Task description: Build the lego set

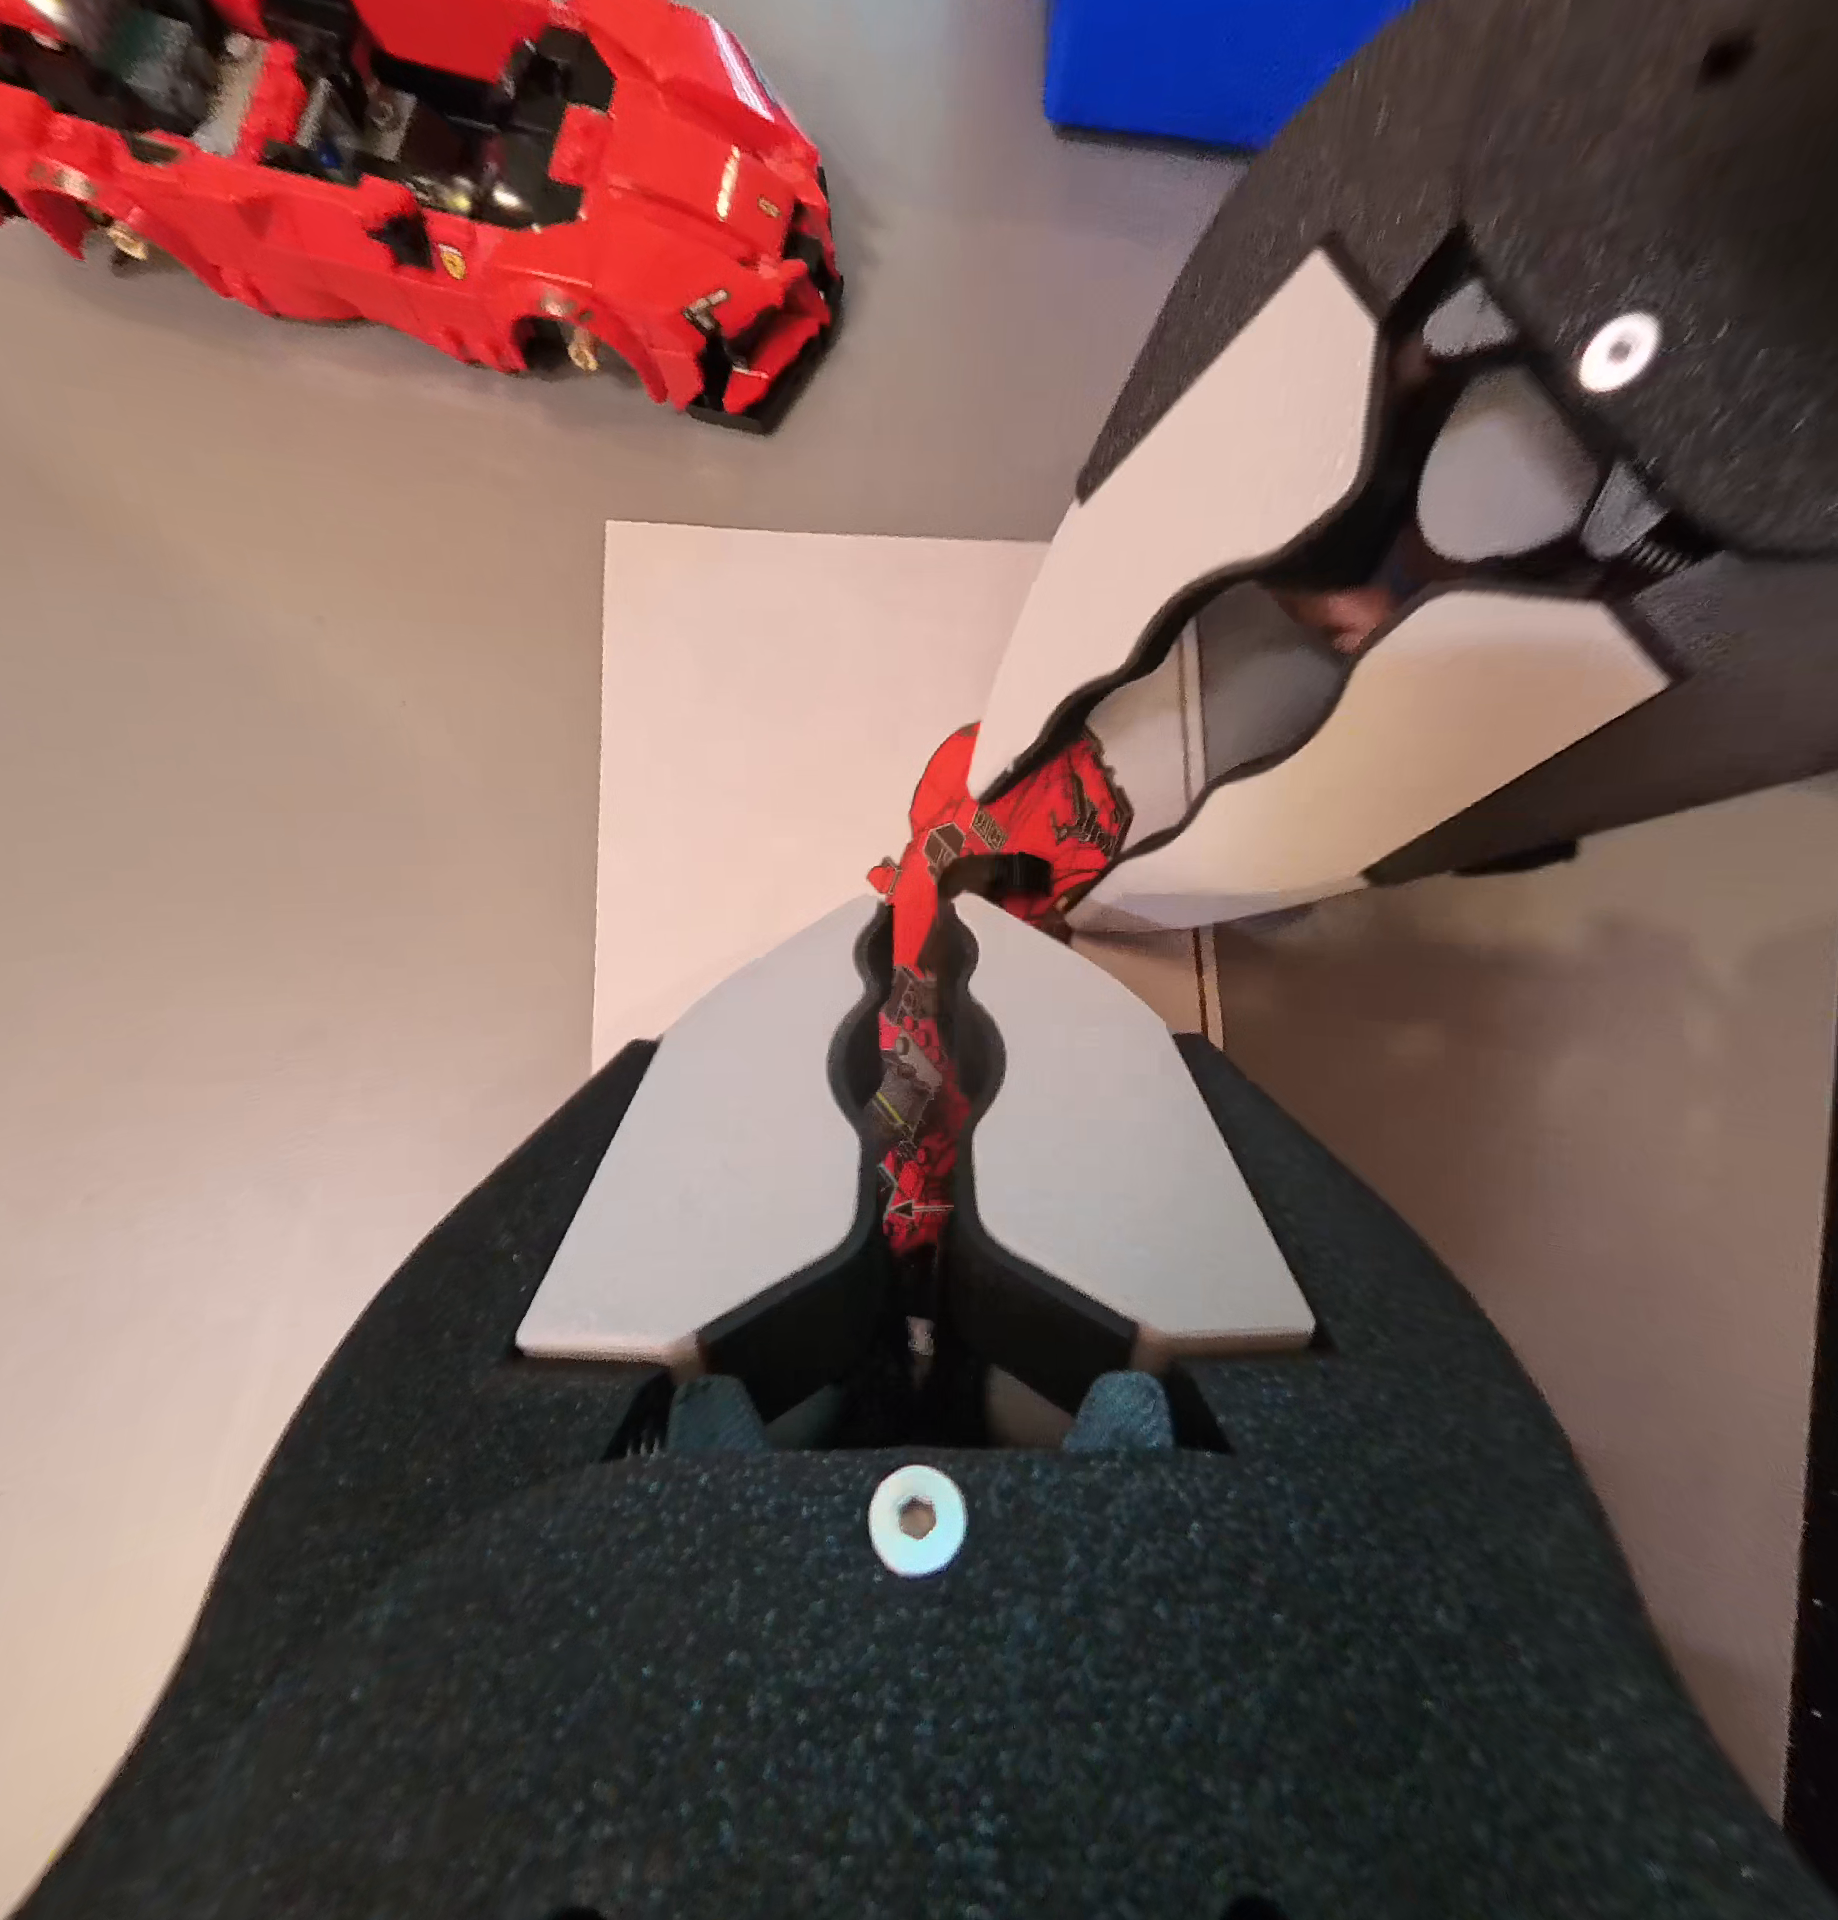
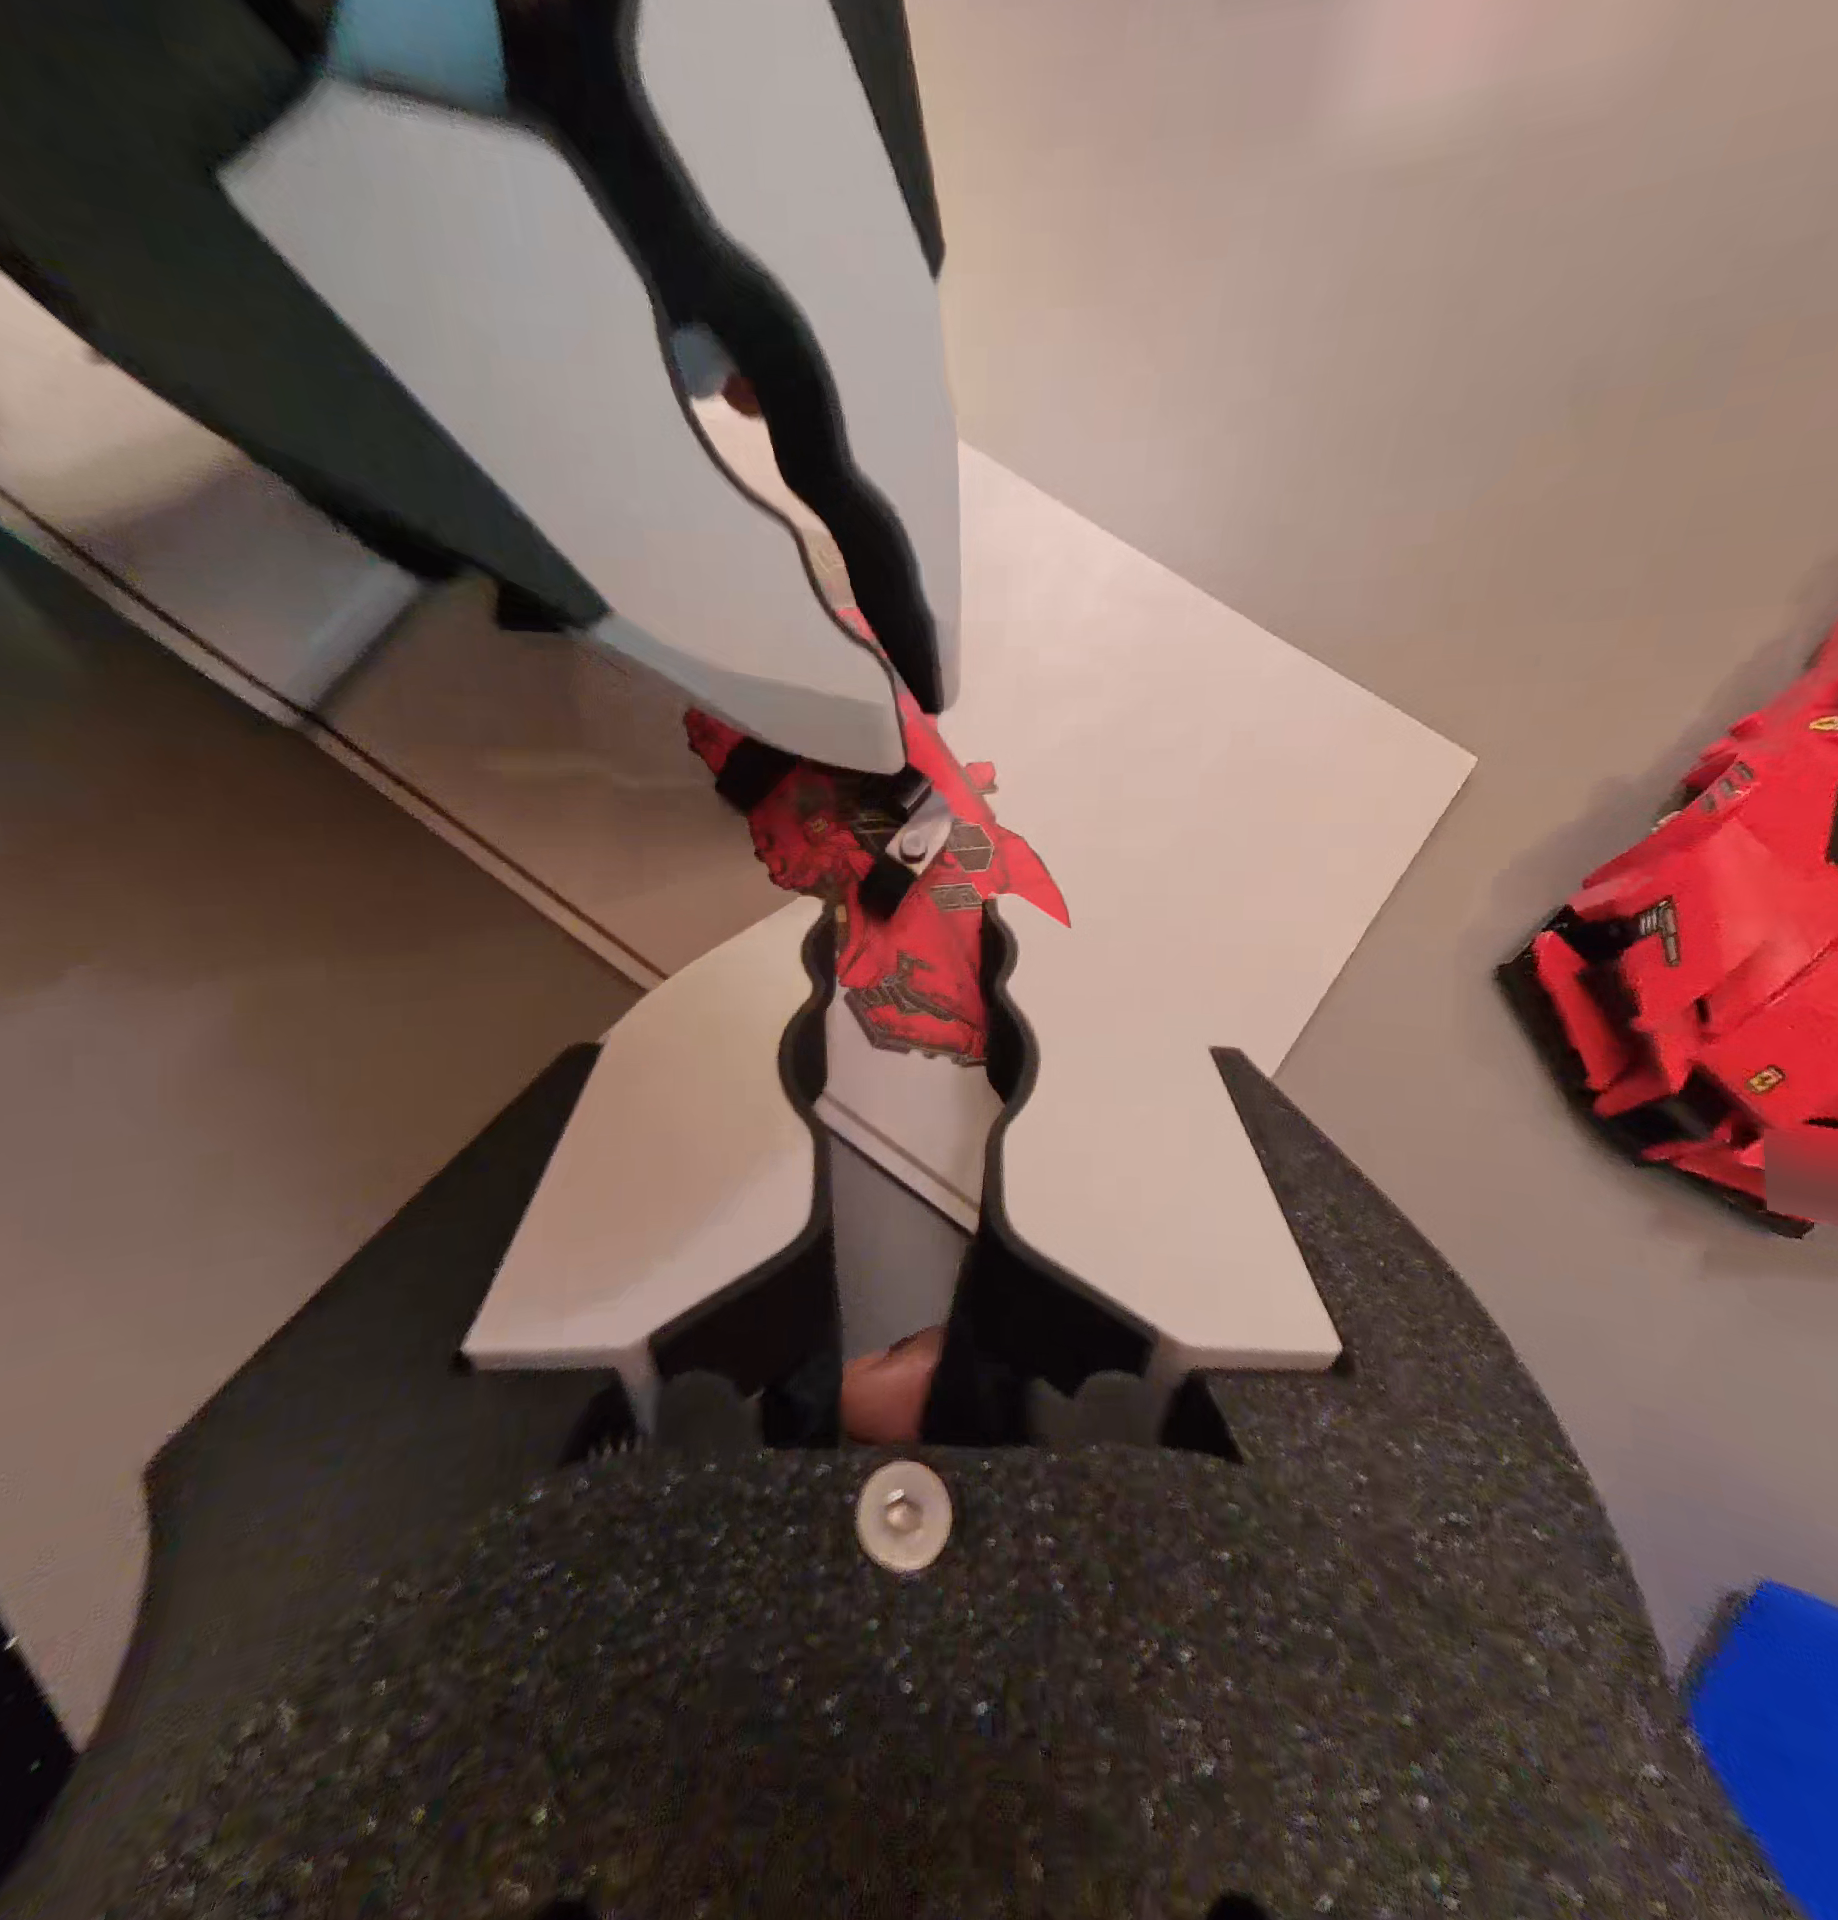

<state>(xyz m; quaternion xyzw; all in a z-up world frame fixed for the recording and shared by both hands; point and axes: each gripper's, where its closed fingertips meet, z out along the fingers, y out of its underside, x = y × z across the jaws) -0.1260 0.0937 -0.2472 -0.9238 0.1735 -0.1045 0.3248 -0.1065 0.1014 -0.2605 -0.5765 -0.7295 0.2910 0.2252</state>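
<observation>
Both the left gripper [image 1: 920, 914] and right gripper [image 2: 910, 914] pinch the red printed bag [image 1: 1040, 821]; only the right wrist view shows a small grey piece [image 2: 920, 836] at the left fingertips.

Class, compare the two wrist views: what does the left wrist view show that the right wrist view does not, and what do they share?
Only the left wrist view shows the red toy car almost whole, with its open black cockpit. Only the right wrist view shows a small grey piece on the red printed sheet, and just one end of the car. Both show the left gripper and right gripper closed on that sheet above a white board, beside a blue object.
</observation>
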